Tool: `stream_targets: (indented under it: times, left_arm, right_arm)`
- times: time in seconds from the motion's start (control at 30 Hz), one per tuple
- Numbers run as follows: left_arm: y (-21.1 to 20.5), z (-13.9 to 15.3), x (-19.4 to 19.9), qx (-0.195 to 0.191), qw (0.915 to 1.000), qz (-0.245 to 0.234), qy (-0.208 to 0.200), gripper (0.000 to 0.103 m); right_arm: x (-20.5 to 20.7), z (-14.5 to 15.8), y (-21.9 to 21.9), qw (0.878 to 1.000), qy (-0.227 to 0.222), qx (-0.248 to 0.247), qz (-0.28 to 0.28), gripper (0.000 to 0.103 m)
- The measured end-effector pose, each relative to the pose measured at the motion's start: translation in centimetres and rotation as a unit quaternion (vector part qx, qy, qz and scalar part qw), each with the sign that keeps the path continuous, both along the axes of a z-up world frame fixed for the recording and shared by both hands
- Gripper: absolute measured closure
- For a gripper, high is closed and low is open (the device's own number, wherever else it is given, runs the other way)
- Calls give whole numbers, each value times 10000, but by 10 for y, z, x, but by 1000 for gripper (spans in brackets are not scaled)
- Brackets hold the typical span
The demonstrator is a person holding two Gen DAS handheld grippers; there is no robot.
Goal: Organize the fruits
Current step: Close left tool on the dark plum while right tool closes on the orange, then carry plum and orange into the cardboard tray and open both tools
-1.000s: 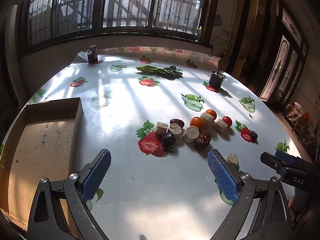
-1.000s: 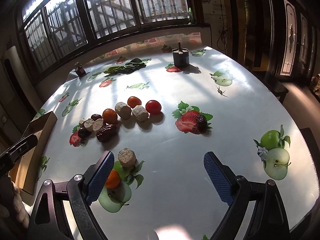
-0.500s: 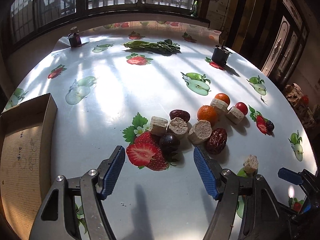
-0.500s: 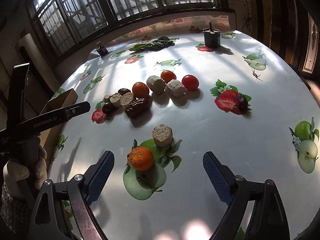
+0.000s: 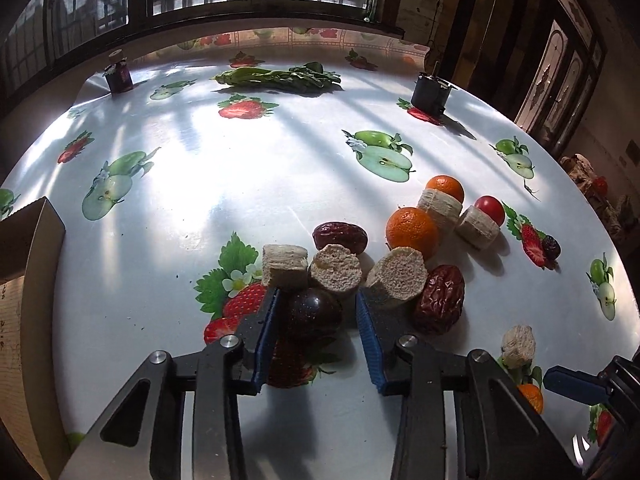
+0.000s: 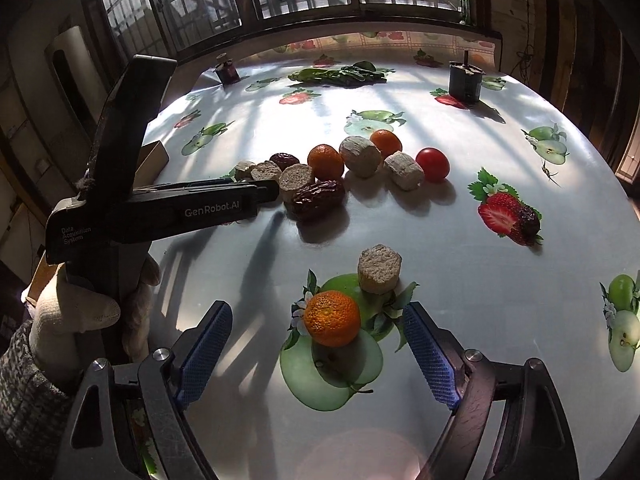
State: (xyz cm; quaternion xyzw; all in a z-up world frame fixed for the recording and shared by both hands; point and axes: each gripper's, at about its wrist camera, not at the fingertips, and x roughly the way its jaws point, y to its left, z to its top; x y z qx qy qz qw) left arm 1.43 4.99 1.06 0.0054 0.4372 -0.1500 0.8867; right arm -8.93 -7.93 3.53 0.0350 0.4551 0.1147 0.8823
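Note:
In the left wrist view my left gripper (image 5: 318, 300) is open around a dark purple round fruit (image 5: 314, 312) on the table; the left pad touches it and a gap shows on the right. Behind it lie beige cut pieces (image 5: 336, 266), two red dates (image 5: 440, 298), oranges (image 5: 412, 232) and a red tomato (image 5: 490, 208). In the right wrist view my right gripper (image 6: 316, 324) is open, with a small orange (image 6: 331, 318) between its fingers, untouched. A beige piece (image 6: 379, 268) lies just beyond it. The left gripper's body (image 6: 180, 210) reaches in from the left.
A cardboard box (image 5: 28, 240) stands at the table's left edge. Green leafy vegetables (image 5: 280, 76), a dark jar (image 5: 119, 76) and a black container (image 5: 430, 94) stand at the far side. The round table's edge (image 6: 592, 152) curves close on the right.
My left gripper has moved forward and narrowed around the dark purple fruit. My right gripper has moved forward so the small orange lies between its fingers.

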Motion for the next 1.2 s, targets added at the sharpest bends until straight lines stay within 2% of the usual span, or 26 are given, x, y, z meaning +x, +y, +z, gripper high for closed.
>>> stream_targets:
  times: [0.03, 0.07, 0.27, 0.37, 0.43, 0.63, 0.77, 0.87, 1.03, 1.1, 1.2]
  left_arm:
    - [1, 0, -1, -25, 10000, -10, -9, 74]
    - [2, 0, -1, -58, 10000, -6, -16, 75]
    - [14, -1, -3, -415, 9991, 51, 28, 81]
    - [15, -1, -5, -452, 9990, 25, 21, 81]
    - [13, 0, -7, -397, 9992, 7, -20, 81]
    - [13, 4, -17, -368, 9992, 14, -134, 81]
    - [26, 17, -30, -635, 9978, 89, -191, 81]
    - [53, 35, -51, -1007, 9942, 282, -244, 81]
    - [123, 66, -90, -1217, 9874, 897, -459, 81]
    - [155, 76, -103, -1201, 9837, 1216, -558, 81]
    - [197, 81, -120, -790, 9790, 1763, -654, 80]
  right_arm:
    - [2, -2, 0, 10000, 72, -13, -8, 46]
    - [6, -5, 0, 9999, 164, -21, -31, 50]
    - [13, -16, 0, 9993, 336, 14, -138, 54]
    - [13, -16, 3, 9993, 313, -133, -170, 61]
    - [13, -17, 3, 9991, 295, -220, -228, 70]
    - [4, -8, 0, 9995, 191, -1, -264, 71]
    - [-8, 8, 7, 9998, -37, -27, -192, 70]
    - [-16, 23, 15, 9997, -223, -92, -105, 71]
    - [-24, 51, 49, 9983, -487, -70, 311, 70]
    - [-24, 62, 74, 9962, -590, -3, 635, 70]
    - [-22, 76, 118, 9902, -692, 154, 1206, 70]
